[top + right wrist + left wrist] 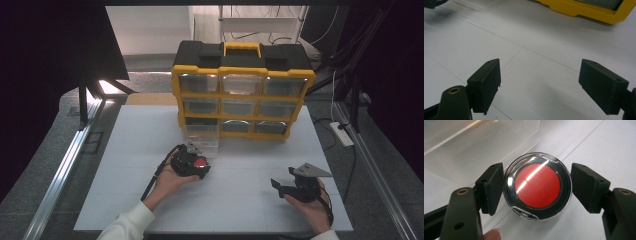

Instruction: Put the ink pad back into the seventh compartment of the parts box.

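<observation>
Clamped by the left gripper (537, 188) across its rim beside the clear drawer (201, 136): round red-lidded case (537, 186), likely light, stiff, slippery; right gripper (552, 87) spread wide, empty.

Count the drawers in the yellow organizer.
9: three rows of three in the organizer. Eight sit in their slots; the bottom-left drawer is pulled forward onto the table.
</observation>
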